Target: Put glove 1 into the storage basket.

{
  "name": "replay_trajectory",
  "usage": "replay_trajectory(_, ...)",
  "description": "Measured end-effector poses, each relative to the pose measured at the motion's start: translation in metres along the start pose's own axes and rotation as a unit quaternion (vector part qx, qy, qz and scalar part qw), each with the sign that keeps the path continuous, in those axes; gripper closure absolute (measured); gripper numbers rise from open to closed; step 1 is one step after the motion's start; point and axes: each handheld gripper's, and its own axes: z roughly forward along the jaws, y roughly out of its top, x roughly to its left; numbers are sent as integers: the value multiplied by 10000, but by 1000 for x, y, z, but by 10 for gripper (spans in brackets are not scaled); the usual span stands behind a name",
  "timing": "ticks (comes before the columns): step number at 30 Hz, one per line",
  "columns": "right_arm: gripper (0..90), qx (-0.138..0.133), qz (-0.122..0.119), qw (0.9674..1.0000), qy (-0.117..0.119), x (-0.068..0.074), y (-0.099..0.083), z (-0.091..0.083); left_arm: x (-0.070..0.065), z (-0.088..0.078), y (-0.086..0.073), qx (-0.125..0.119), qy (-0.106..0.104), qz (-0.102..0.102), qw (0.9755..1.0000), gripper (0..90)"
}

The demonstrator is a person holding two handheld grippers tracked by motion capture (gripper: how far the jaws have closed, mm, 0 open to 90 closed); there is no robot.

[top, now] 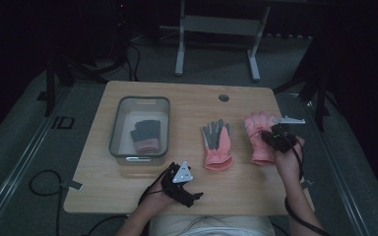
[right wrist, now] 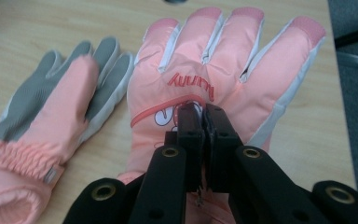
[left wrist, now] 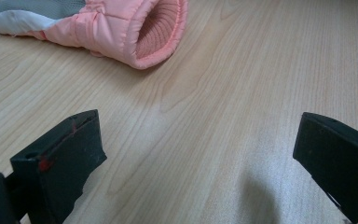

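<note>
Partly right claw [right wrist: 204, 122] hides pinched glove [right wrist: 223, 60] print.

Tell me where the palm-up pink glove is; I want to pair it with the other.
In the high view the grey-palmed pink glove lies right of centre on the table, between the grey bin and the second pink glove.

I'm working in a dim lab: pale wooden bench [top: 187, 98] on grey carpet [top: 24, 147], black cables [top: 42, 184] trailing, white metal frame legs [top: 216, 29] behind.

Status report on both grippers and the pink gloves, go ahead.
Right gripper shut on pink glove. Left gripper open, over bare table. Nothing in the way.
</note>
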Motion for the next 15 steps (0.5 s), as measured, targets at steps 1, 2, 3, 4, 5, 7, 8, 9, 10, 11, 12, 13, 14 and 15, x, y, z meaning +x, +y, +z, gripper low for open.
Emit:
replay_trajectory(1, 865, 14, 11, 10000, -22, 3, -2, 1, 0, 0, 0, 11, 0, 1, 10000, 11)
replay_trajectory(2, 865, 3, 16, 10000, -7, 5, -5, 2, 0, 0, 0, 22, 4, 9, 10000, 11)
replay_trajectory(3, 864, 28, 19, 10000, 25, 6, -6, 3, -1, 0, 0, 28, 5, 19, 10000, 11)
replay_trajectory(4, 864, 45, 69, 9999, 67, 7, -8, 5, -1, 0, 0, 34, 3, 29, 10000, 11)
replay_trajectory(5, 864, 52, 101, 9999, 79, 8, -10, 6, -1, 0, 0, 44, 1, 40, 10000, 11)
replay_trajectory(7, 864, 59, 136, 9999, 42, 9, -12, 10, -1, 0, 0, 55, -14, 39, 10000, 11)
replay_trajectory(8, 863, 85, 186, 9998, 45, 8, -13, 13, -1, 0, 0, 47, -13, 42, 10000, 11)
replay_trajectory(9, 863, 124, 239, 9996, 40, 7, -13, 15, -1, 0, 0, 34, -12, 36, 10000, 11)
replay_trajectory(10, 863, 169, 327, 9993, 45, 5, -14, 20, -1, 0, 0, 36, -4, 30, 10000, 11)
replay_trajectory(11, 863, 239, 410, 9989, 54, 4, -15, 25, -1, 0, 0, 38, -10, 25, 10000, 11)
replay_trajectory(12, 863, 258, 432, 9987, 51, 3, -16, 27, -1, 0, 0, 48, -14, 25, 10000, 11)
replay_trajectory(13, 862, 285, 457, 9985, 61, 4, -17, 31, -1, 0, 0, 56, -13, 25, 10000, 11)
replay_trajectory(14, 862, 321, 455, 9984, 74, 5, -17, 34, -1, 0, 0, 59, -12, 31, 10000, 11)
replay_trajectory(15, 861, 341, 424, 9985, 70, 6, -18, 36, -2, 0, 0, 58, -11, 35, 10000, 11)
